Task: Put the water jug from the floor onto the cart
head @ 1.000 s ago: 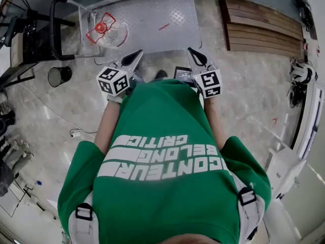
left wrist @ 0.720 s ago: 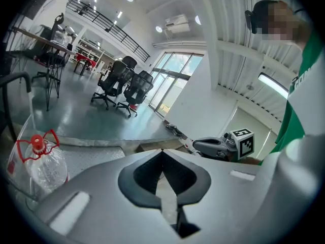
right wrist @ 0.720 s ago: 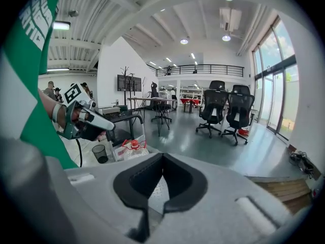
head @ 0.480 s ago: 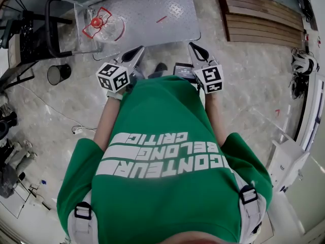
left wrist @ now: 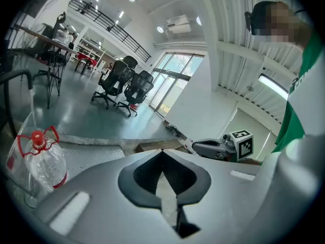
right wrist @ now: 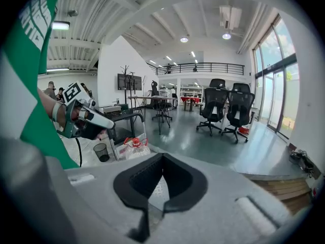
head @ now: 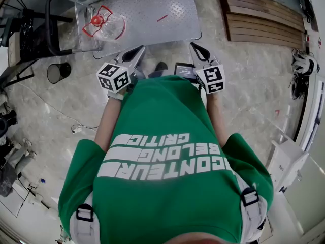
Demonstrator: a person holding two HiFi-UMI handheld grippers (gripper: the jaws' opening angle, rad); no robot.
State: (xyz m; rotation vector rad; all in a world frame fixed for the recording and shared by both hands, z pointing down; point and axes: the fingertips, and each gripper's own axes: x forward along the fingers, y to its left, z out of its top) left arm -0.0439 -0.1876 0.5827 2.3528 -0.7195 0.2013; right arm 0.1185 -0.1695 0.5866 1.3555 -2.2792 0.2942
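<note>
Since a second ago: nothing of note has moved. The cart and jug sit a shade higher and further left in the head view, and both grippers keep their places.

- Water jug (head: 104,25): clear plastic, red cap, red carrying handle. It stands upright on the cart deck, at the deck's left end just beside the push handle, in the upper left of the head view.
- Cart (head: 157,9): grey diamond-plate metal platform with a black tubular push handle (head: 50,29) at its left end. A short red mark (head: 163,18) lies on the deck, well apart from the jug.
- Left gripper (head: 140,49): grey, with a marker cube. Its jaws are closed tip to tip and hold nothing. It points toward the near edge of the cart, below and right of the jug.
- Right gripper (head: 193,46): same make. Its jaws are closed together and empty. It is level with the left gripper in the frame and apart from it.
- Between grippers and jug: a strip of pale marbled floor (head: 244,95), the cart's near edge, and a dark shoe tip (head: 161,65).
- Dark rectangular device (head: 185,69): just beside the right gripper, detail unclear.
- Black round waste bin (head: 57,73): on the floor at left, below the push handle.
- Brown slatted wooden boards (head: 264,22): upper right, beside the cart's right end.
- White cable (head: 76,131): on the floor at left.
- Green T-shirt with white lettering (head: 162,187): fills the lower centre.
- Black office chairs (right wrist: 228,105): far off in the hall, seen in both gripper views.
</note>
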